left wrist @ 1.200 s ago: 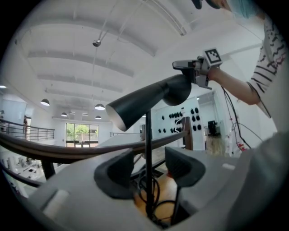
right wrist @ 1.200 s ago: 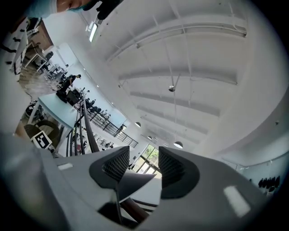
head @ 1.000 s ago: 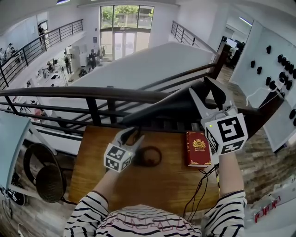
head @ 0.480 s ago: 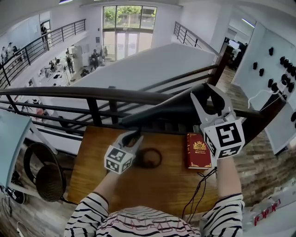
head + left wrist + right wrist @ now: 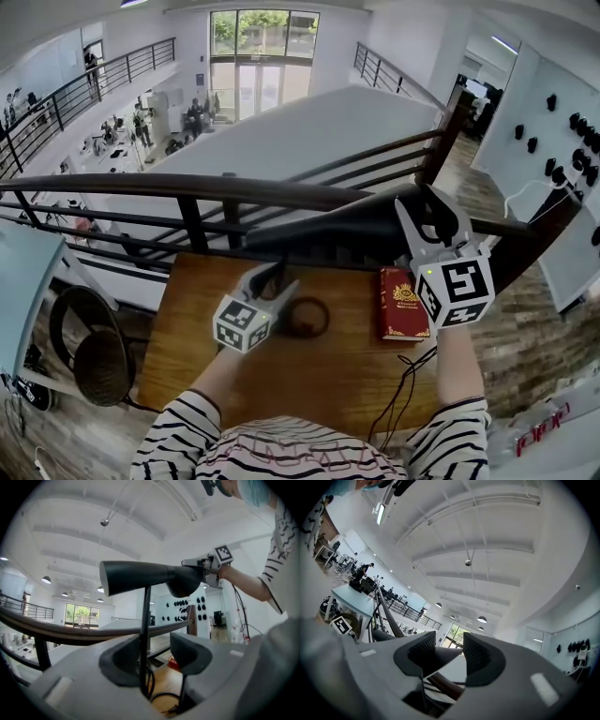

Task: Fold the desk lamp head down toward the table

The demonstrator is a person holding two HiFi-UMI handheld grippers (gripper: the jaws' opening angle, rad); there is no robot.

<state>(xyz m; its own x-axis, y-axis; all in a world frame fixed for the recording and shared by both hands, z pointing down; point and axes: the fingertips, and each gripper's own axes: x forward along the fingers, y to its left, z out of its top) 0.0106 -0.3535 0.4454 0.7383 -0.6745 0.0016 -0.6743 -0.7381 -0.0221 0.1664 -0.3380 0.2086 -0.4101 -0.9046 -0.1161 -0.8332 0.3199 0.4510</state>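
at 12 o'clock over the table [image 5: 319, 375], lamp head [image 5: 347, 230] lies near level; likely light, hinge stiff. right gripper [image 5: 427, 214] clamps its rear end, a sound hold. left gripper [image 5: 272, 279], 11 o'clock: jaws opening around stem [image 5: 146, 620].

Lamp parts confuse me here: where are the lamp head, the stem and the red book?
lamp head [image 5: 140, 576]: left gripper view, middle of the shade.
stem [image 5: 145, 616]: left gripper view, mid-length of the rod.
red book [image 5: 403, 302]: head view, centre of the cover.

The lamp head [image 5: 352, 230] is finished in black. The book [image 5: 403, 302] is bound in red with gold; the sleeves [image 5: 178, 433] are striped black-and-white.
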